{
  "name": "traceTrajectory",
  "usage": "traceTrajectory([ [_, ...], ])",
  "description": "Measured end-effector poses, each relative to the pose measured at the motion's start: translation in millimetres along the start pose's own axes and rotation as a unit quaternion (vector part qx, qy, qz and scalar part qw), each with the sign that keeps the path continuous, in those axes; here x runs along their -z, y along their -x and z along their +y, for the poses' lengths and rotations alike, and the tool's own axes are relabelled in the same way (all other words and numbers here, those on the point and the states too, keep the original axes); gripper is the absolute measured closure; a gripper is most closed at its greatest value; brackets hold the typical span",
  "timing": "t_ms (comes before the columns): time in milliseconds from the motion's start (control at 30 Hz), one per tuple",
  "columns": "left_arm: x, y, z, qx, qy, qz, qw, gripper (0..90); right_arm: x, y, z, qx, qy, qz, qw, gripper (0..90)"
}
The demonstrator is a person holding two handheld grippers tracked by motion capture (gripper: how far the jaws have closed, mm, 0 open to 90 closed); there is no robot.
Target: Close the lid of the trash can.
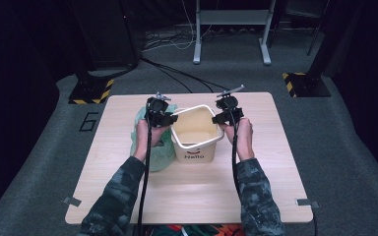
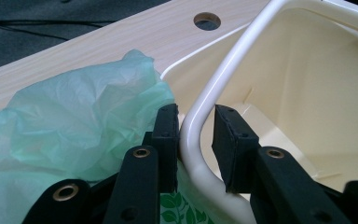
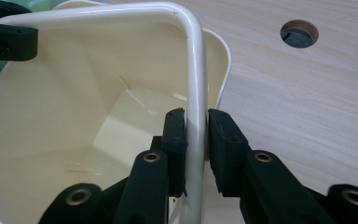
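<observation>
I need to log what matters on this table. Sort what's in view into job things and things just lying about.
In the job:
- cream bin, its rim bar between both tools' pads
- green bag beside the bin
- left tool, a gap still at one pad
- right tool, clamped on the rim bar

Lying about:
- metal stand on the floor
- floor cables

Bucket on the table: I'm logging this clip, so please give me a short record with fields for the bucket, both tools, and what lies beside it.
bucket: cream bucket, upright on the wooden table, nothing seen inside
rim: white rounded rim
left tool: left tool straddles the rim, one pad touching, a gap at the other
right tool: right tool clamped on the rim on the opposite side
beside it: green plastic bag, crumpled against the bucket on the left tool's side
</observation>
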State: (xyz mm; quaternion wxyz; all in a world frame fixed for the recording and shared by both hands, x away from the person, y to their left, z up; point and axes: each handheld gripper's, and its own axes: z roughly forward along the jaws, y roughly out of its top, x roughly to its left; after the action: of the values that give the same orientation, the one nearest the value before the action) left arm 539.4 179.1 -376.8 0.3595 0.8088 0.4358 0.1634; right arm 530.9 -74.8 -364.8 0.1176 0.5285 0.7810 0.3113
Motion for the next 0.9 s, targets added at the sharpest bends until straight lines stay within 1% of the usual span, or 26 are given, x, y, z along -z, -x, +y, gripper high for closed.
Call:
traceTrajectory([
  [100, -1.6, -3.0, 6.0, 0.002, -0.005, -0.004, 1.0, 69.9, 1.6, -0.4, 0.8, 0.0, 0.003, 0.0, 1.0, 74.8],
  [167, -2.7, -5.6, 9.1, 0.004, -0.009, -0.009, 0.9999, 69.6, 1.8, 0.0, 0.7, -0.001, 0.001, 0.002, 1.0, 74.4],
  [233, -5.3, -7.3, 11.4, 0.007, -0.013, -0.009, 0.9998, 69.1, 1.4, 1.6, 0.2, -0.004, -0.001, 0.01, 0.9999, 73.7],
  [333, -8.3, -6.2, 14.9, -0.006, -0.021, 0.001, 0.9998, 68.5, 0.5, 2.1, -0.6, -0.006, -0.004, 0.016, 0.9999, 71.5],
  [433, -11.1, -6.3, 19.3, -0.013, -0.025, 0.003, 0.9996, 67.5, -0.4, 1.2, -1.9, -0.006, -0.009, 0.018, 0.9998, 66.9],
  [500, -14.4, -7.5, 22.2, -0.016, -0.029, 0.005, 0.9995, 66.5, -0.7, -0.7, -3.2, -0.003, -0.009, 0.014, 0.9999, 66.4],
  [567, -17.6, -9.7, 24.7, -0.018, -0.033, 0.003, 0.9993, 65.6, 0.0, -2.0, -4.9, 0.0, -0.007, 0.014, 0.9999, 64.2],
  [600, -19.3, -10.3, 25.5, -0.021, -0.035, 0.007, 0.9991, 65.4, 0.3, -2.7, -5.6, 0.001, -0.008, 0.015, 0.9999, 62.7],
  [633, -21.3, -10.8, 25.9, -0.022, -0.036, 0.011, 0.999, 65.2, 0.6, -3.3, -6.1, -0.001, -0.009, 0.017, 0.9998, 60.2],
  [667, -23.3, -12.1, 25.9, -0.023, -0.038, 0.01, 0.9989, 65.9, 1.0, -6.0, -7.7, 0.004, -0.01, 0.016, 0.9998, 56.0],
  [700, -24.9, -13.9, 25.6, -0.021, -0.037, 0.009, 0.999, 65.9, 1.0, -6.0, -7.7, 0.004, -0.01, 0.016, 0.9998, 56.0],
  [733, -25.7, -15.7, 25.4, -0.017, -0.033, 0.005, 0.9993, 66.0, 1.0, -8.3, -8.7, 0.007, -0.01, 0.014, 0.9998, 53.0],
  [833, -27.5, -19.7, 26.4, -0.013, -0.033, 0.002, 0.9994, 66.3, -0.2, -15.7, -12.8, 0.018, -0.02, 0.0, 0.9996, 47.1],
  [900, -29.5, -21.1, 27.1, -0.01, -0.036, -0.004, 0.9993, 66.2, -0.3, -16.6, -13.7, 0.019, -0.021, -0.002, 0.9996, 46.6],
])
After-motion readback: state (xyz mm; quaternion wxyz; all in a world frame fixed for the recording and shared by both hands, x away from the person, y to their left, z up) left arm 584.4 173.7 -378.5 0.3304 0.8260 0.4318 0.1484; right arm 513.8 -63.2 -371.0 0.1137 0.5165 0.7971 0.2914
